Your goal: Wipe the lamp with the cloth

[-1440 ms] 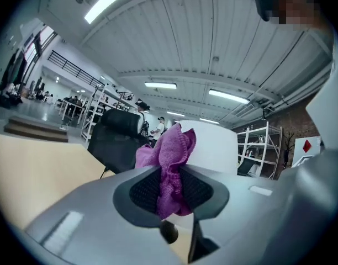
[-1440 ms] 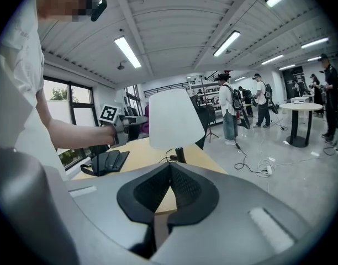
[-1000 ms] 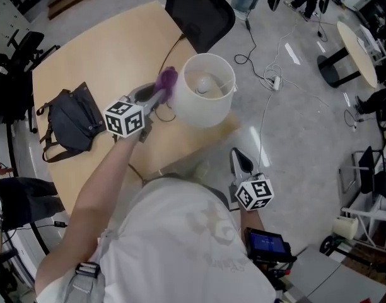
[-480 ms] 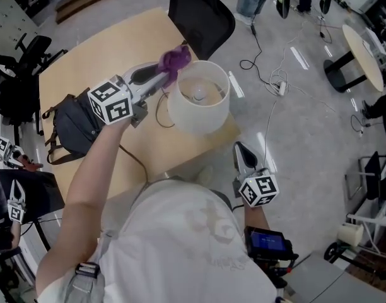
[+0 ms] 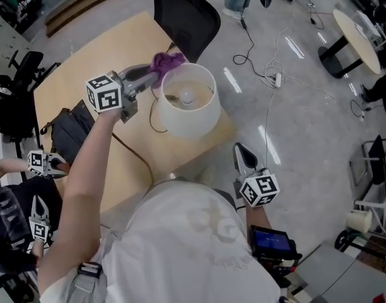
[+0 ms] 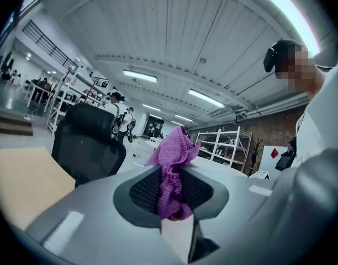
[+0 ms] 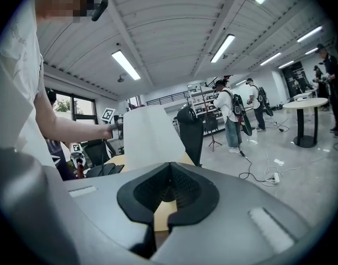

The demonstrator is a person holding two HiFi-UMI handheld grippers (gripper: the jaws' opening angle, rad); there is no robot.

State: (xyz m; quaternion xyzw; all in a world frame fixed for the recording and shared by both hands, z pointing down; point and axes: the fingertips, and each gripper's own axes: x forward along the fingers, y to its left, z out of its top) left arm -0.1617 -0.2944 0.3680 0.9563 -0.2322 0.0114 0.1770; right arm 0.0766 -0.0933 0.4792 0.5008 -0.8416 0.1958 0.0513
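Wiping step in hand. The left gripper (image 5: 154,74) pinches the purple cloth (image 6: 172,175) between its pads, w/ the bunched end sticking out at the far-left top rim of the lamp (image 5: 183,109); touching or just beside it can't be told. The lamp, a white shade w/ the bulb showing inside, stands by the right edge of the table (image 5: 86,49). The right gripper (image 7: 168,195) hangs near the person's body, well apart from the lamp, jaws pressed together, nothing between. Next move prob. calls for pressing the cloth on the shade & dragging it round the rim or down the side, gently so the lamp doesn't tip.
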